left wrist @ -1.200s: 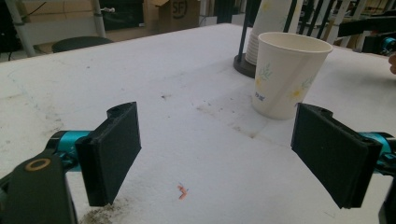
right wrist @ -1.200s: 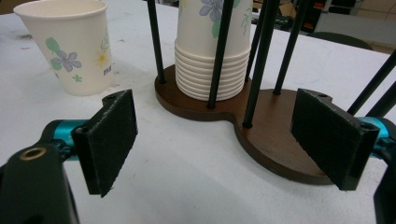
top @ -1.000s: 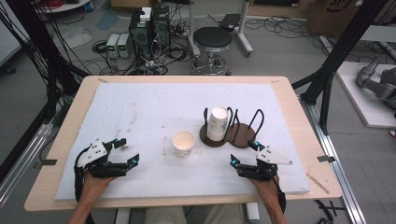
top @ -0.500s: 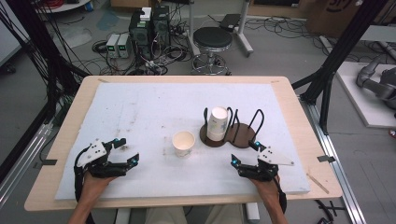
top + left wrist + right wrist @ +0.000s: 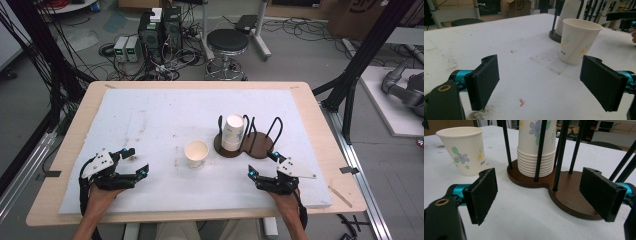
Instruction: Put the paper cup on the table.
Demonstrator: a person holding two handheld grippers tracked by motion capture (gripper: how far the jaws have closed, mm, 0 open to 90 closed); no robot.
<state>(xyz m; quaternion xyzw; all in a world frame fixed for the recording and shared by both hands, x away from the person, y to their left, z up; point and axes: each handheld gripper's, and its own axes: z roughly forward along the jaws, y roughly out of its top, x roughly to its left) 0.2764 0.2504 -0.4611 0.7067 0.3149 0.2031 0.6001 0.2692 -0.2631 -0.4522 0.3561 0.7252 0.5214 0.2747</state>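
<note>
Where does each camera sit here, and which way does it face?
High view: above the person's side, looking forward and down at the table; both forearms, left tool and right tool show.
Left gripper view: rides the left tool, facing the single cup; both jaws open.
Right gripper view: rides the right tool, facing the cup stack in its holder.
Both gripper views share the single cup.

The light is bright and even, with only soft, pale shadows. The white table point(image 5: 150, 115) looks a little washed out. In the gripper views the far top is blurry. The high view looks slightly fuzzy.
</note>
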